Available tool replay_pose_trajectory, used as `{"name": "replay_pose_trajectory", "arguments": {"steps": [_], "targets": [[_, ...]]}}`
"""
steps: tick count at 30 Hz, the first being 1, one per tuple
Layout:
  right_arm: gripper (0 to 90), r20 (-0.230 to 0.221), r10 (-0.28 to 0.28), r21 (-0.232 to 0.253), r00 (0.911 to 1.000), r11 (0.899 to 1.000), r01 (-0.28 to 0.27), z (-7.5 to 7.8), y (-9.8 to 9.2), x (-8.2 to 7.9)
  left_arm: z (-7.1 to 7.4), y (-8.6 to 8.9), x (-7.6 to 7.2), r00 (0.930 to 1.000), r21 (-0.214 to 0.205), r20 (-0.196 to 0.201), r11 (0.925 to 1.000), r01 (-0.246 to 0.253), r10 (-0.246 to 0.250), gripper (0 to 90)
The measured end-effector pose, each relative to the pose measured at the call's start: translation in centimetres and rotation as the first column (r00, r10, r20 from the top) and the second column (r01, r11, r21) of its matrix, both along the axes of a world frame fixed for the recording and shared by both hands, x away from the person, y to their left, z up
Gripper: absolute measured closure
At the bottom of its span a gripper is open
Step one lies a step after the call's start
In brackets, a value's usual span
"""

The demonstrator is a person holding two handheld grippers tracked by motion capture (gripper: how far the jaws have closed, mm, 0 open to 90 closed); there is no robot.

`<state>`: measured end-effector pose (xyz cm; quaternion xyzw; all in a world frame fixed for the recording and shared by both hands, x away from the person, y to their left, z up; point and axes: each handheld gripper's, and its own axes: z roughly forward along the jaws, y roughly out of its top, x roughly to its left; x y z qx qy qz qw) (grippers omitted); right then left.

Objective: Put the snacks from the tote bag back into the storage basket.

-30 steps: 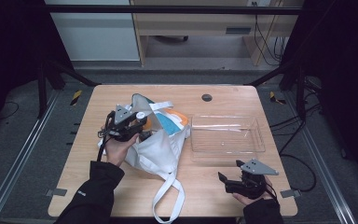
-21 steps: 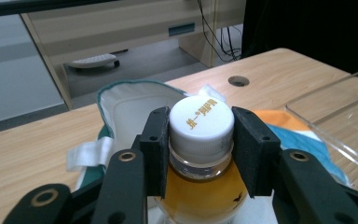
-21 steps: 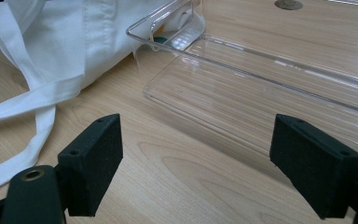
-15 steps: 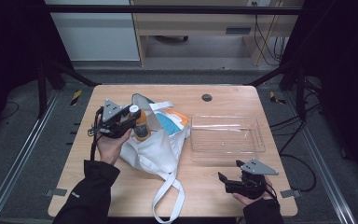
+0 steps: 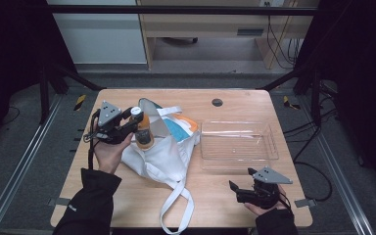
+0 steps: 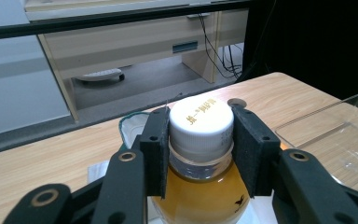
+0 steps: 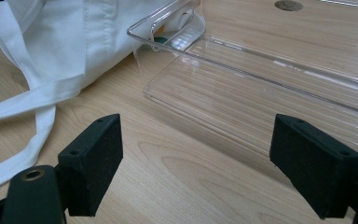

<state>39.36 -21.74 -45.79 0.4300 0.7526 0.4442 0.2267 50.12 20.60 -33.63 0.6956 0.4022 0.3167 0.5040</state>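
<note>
Left gripper (image 5: 136, 119) lifted the bottle (image 5: 144, 132) out of the white bag (image 5: 164, 156), jaws clamped on its cap. Clear tray (image 5: 269, 147) sits empty just right of the bag. Right gripper (image 5: 236, 191) rests wide open near the tray, holding nothing.

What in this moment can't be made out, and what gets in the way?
- Bottle: its lower body is cut off by the bottom edge of the left gripper view; the left hand-held gripper covers the sides of its cap.
- Cap lettering: too small to read.
- Bag contents: in the high view the cloth hides all but a teal and orange patch.
- Tray: its far end is cut off by the right gripper view's edge.
</note>
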Motion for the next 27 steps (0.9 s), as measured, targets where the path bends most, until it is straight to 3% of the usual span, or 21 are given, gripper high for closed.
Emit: {"name": "replay_pose_trajectory", "arguments": {"steps": [13,27], "targets": [[17.3,0.001,0.002,0.001,1.0000,1.000,-0.002,0.0,0.0,0.0,1.2,-0.9,-1.4,0.9986,-0.007,0.007,0.9986,0.052,-0.052,58.7],[17.2,-0.003,0.004,0.002,1.0000,1.000,-0.004,0.0,0.0,-0.1,2.1,-1.6,-2.6,0.9975,0.000,0.017,0.9977,0.068,-0.068,58.7]]}}
